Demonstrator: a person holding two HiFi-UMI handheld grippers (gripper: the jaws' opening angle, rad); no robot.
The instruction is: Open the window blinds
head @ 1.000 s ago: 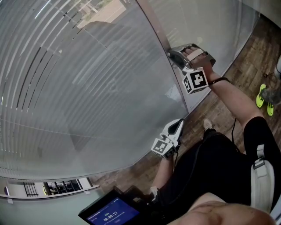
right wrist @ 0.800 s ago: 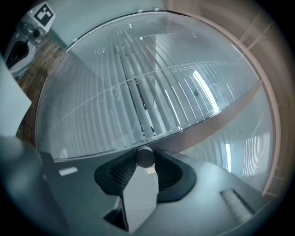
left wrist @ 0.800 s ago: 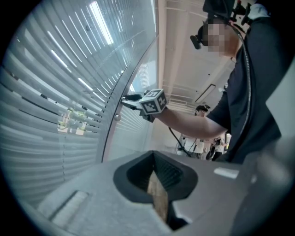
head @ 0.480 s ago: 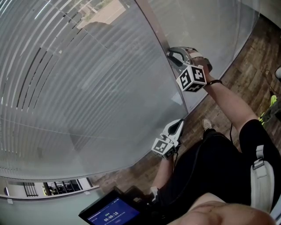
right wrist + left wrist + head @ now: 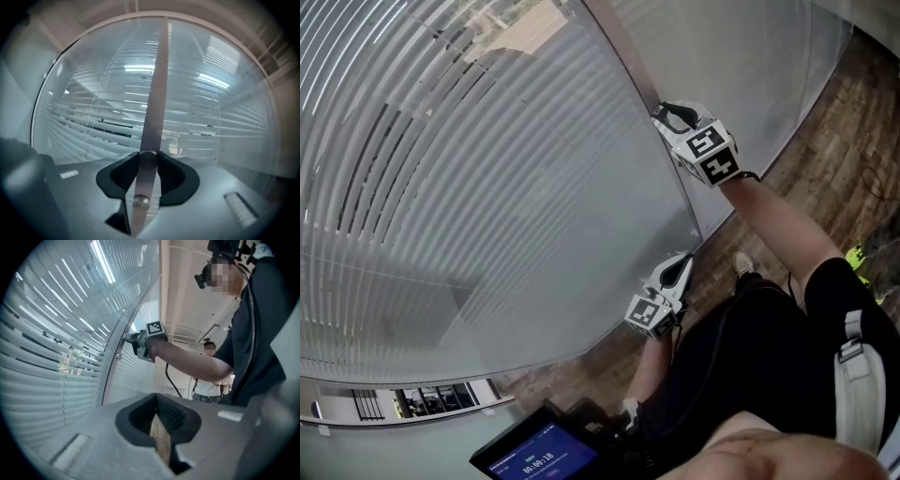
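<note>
Grey horizontal blinds (image 5: 441,187) sit behind glass, their slats tilted so dark gaps show at the left. A metal frame strip (image 5: 628,66) runs down beside them. My right gripper (image 5: 666,117) points level at this strip and is shut on a small round knob (image 5: 147,158), with a black pad on each side of it. From the left gripper view, the right gripper (image 5: 129,338) is pressed against the frame. My left gripper (image 5: 682,262) hangs lower by the glass, its jaws (image 5: 161,446) together and holding nothing.
Wood flooring (image 5: 825,112) runs along the base of the glass wall. A tablet screen (image 5: 534,455) sits at the bottom edge. A second person (image 5: 208,380) stands behind, and a yellow shoe (image 5: 862,253) shows at the right.
My right gripper has rolled about its own axis on the knob, turning its marker cube. The slats have tilted further open, with wider dark gaps at the left. The left gripper stayed still.
</note>
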